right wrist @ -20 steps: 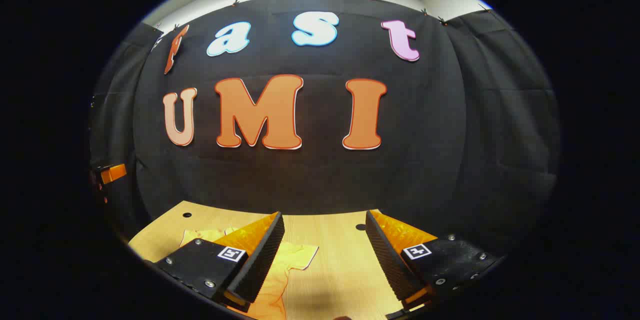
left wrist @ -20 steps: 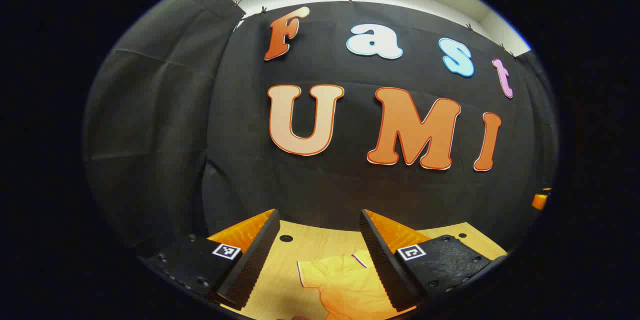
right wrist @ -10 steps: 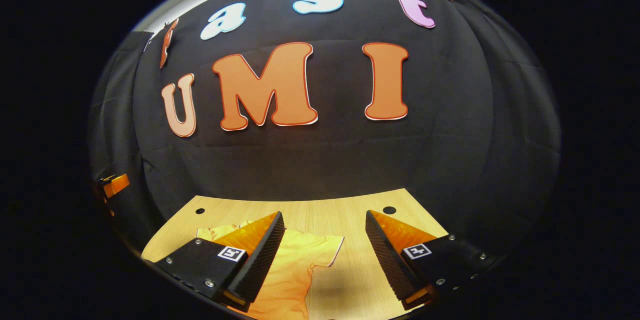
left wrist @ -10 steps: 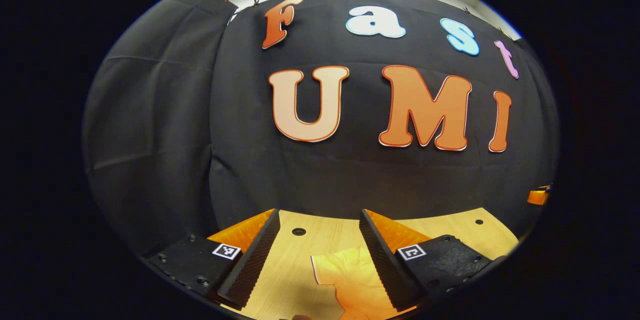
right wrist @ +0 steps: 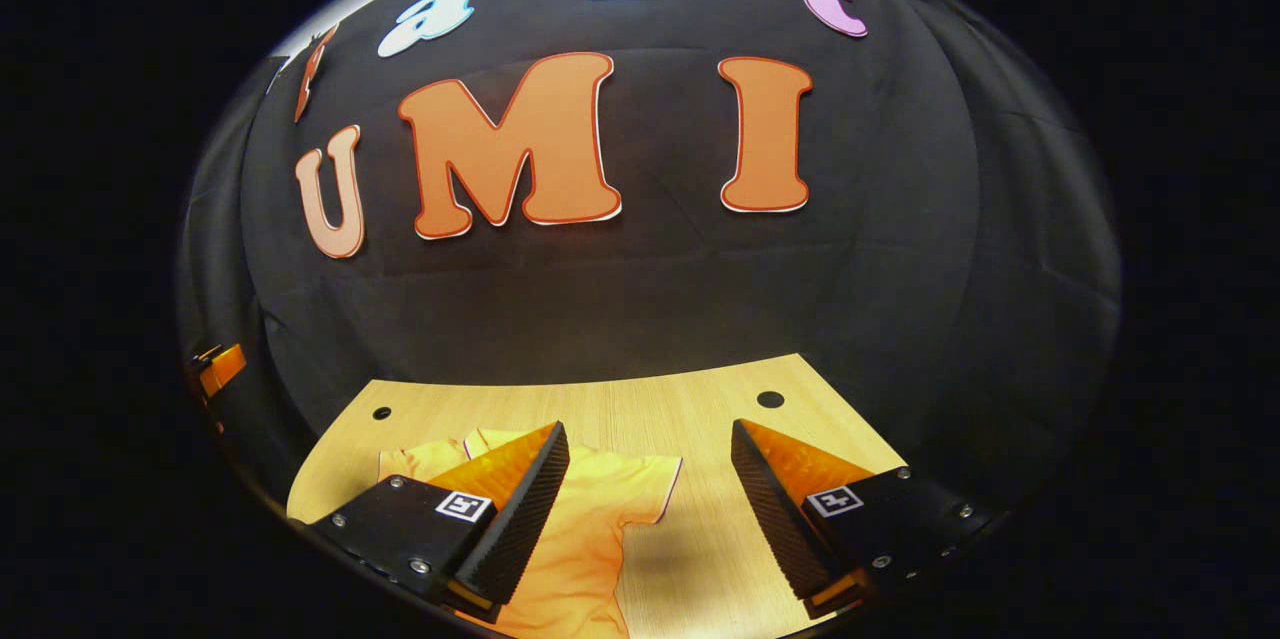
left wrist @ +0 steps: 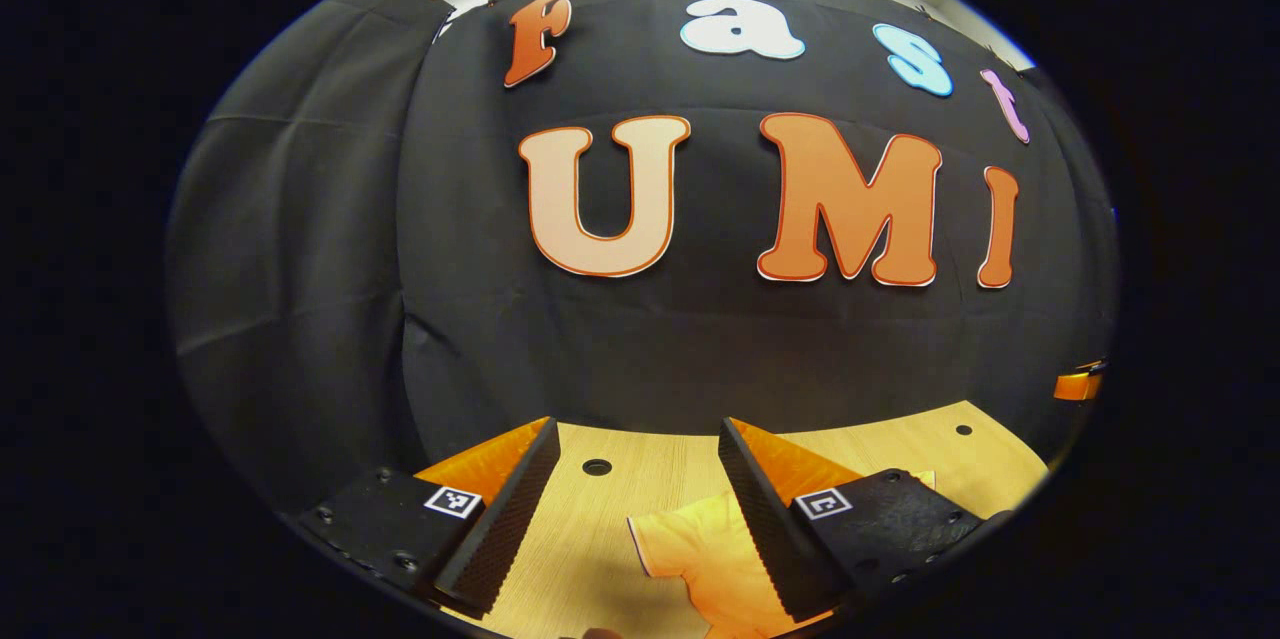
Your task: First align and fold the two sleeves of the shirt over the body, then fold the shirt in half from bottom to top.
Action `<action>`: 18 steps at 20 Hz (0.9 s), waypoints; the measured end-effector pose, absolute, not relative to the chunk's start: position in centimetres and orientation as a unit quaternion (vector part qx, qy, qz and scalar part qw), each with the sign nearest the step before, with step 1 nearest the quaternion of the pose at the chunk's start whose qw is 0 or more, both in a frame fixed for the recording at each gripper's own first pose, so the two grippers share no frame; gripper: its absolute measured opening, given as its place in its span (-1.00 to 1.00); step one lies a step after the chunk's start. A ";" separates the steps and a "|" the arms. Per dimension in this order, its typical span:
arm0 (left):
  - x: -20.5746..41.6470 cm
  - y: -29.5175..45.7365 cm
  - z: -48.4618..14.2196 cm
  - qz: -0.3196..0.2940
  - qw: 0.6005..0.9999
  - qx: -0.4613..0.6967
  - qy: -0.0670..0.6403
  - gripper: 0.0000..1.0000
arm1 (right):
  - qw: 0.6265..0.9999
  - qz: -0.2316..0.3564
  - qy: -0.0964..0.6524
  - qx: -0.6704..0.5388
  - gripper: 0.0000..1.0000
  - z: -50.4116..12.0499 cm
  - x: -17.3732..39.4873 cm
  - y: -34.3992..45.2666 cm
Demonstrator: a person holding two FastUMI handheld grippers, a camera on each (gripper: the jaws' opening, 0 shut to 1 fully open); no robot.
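Note:
An orange short-sleeved shirt [right wrist: 590, 529] lies flat on the wooden table [right wrist: 700, 409], its right sleeve [right wrist: 645, 484] spread out. In the right gripper view my right gripper [right wrist: 650, 509] stands open above the table, its left finger over the shirt's body and the sleeve between the fingers. In the left gripper view the shirt's other sleeve [left wrist: 695, 544] shows between the fingers of my open left gripper [left wrist: 630, 509], whose right finger hides the shirt's body. Neither gripper holds any cloth. The shirt's lower part is out of sight.
The table [left wrist: 640, 464] ends at the black cloth wall close behind the shirt. Round holes [left wrist: 597, 467] [right wrist: 770, 399] mark its far corners. The other gripper shows as a small piece at the far edge of each view [left wrist: 1078, 384] [right wrist: 220, 369].
Both views have tilted down and moved forward, showing more table and shirt. The sleeve in the left gripper view has slid right toward that gripper's right finger. Both grippers stay open.

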State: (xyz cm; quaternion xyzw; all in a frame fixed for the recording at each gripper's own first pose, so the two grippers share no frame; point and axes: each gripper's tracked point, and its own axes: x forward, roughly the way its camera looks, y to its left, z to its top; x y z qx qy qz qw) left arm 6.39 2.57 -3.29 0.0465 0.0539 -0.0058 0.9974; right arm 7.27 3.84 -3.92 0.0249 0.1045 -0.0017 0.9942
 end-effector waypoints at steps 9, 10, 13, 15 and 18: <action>7.5 4.2 -5.6 -0.004 0.996 0.054 0.072 0.95 | 0.981 0.004 0.192 0.037 0.97 -6.4 11.4 4.8; 7.7 4.7 -5.7 0.001 0.996 0.056 0.074 0.95 | 0.978 0.002 0.204 0.035 0.97 -6.8 12.2 4.8; 8.2 6.6 -6.6 0.014 0.995 0.058 0.082 0.95 | 0.970 -0.004 0.241 0.039 0.97 -8.5 14.7 4.7; 8.8 7.5 -7.3 0.021 0.994 0.055 0.090 0.95 | 0.960 -0.010 0.275 0.045 0.97 -10.1 16.4 4.5; 9.5 8.5 -8.1 0.028 0.993 0.052 0.098 0.96 | 0.948 -0.019 0.317 0.034 0.97 -13.0 19.1 4.2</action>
